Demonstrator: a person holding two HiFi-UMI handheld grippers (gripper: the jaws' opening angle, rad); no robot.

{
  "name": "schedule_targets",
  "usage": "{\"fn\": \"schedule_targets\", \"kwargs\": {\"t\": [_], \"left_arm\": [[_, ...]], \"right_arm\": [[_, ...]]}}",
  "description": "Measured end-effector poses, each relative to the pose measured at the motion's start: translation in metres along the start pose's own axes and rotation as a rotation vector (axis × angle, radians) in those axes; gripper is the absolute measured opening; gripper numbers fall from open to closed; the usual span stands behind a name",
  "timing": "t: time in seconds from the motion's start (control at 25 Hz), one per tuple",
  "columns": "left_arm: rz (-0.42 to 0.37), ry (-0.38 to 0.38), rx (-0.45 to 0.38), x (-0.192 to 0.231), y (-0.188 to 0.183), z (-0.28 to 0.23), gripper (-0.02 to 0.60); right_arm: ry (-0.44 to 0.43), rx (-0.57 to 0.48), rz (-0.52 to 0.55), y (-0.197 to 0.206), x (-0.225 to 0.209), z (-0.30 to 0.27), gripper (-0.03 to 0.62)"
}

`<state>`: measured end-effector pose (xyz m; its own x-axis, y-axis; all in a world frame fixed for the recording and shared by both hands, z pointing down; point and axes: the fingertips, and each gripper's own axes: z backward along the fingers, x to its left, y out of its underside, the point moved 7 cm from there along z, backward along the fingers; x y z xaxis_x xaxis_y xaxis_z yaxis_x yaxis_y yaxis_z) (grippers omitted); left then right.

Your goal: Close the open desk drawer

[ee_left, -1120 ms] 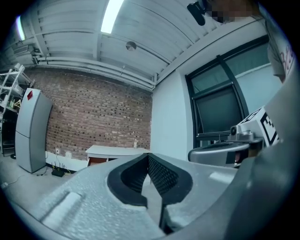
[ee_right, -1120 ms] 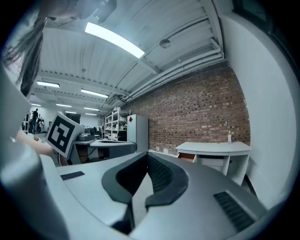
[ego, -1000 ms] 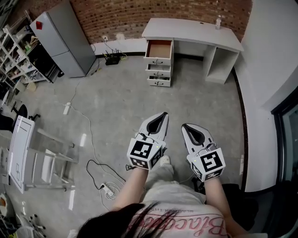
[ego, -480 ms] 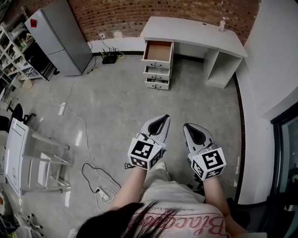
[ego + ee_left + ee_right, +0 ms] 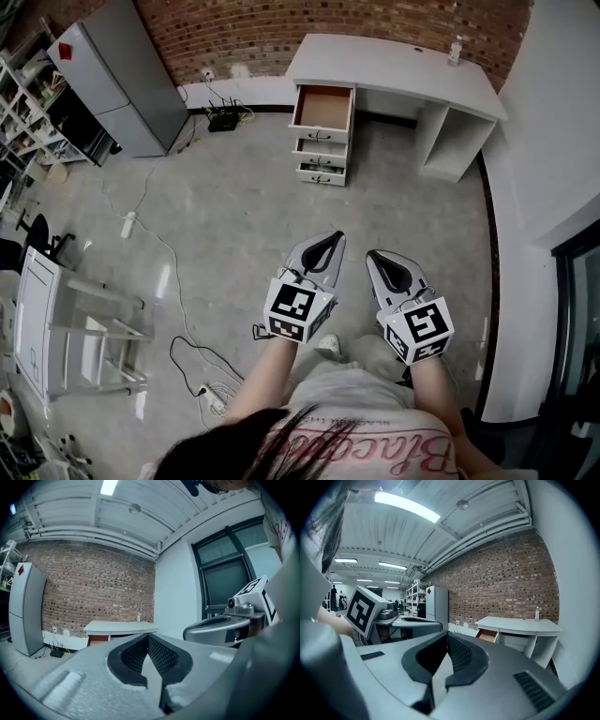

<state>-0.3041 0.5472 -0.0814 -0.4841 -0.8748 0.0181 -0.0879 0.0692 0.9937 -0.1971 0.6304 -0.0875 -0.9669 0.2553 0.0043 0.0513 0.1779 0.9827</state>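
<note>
So, head view first: the drawer that needs shutting is the top one of three at the left end of the desk. It's pulled out toward the person, and the two below it look closed. It slides straight out from the desk front, so I'd say closing it means a push straight back in. Both grippers are well out from the desk, with open floor in between. The left gripper lines up almost dead-on with the drawer, and the right gripper points more at the gap under the desktop, so I'd guess the left one takes it. They sit side by side, roughly level, with their noses aimed at the desk.

In the left gripper view, the jaws are pressed together at the tips with nothing between them. The drawer's brown inside peeks out under the left end of the desk, just left of the jaw line and still far off.

The right gripper view shows the same thing, jaws closed and empty. The drawer hangs open at the near end of the desk, off to the right of the tips.
</note>
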Motion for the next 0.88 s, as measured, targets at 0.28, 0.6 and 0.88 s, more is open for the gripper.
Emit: {"fn": "schedule_targets", "kwargs": {"t": [0.28,0.6,0.88], "left_arm": [[0.061,-0.040,-0.028,0.016,0.003,-0.003,0.006],[0.075,-0.026,-0.044,0.033,0.000,-0.032,0.006],[0.031,-0.017,-0.031,0.046,-0.012,-0.079,0.006]], "right_arm": [[-0.005,0.026,0.020,0.000,-0.006,-0.013,0.012],[-0.020,0.027,0.047,-0.005,-0.036,-0.043,0.012],[-0.023,-0.010,0.029,-0.012,-0.084,-0.071,0.012]]}}
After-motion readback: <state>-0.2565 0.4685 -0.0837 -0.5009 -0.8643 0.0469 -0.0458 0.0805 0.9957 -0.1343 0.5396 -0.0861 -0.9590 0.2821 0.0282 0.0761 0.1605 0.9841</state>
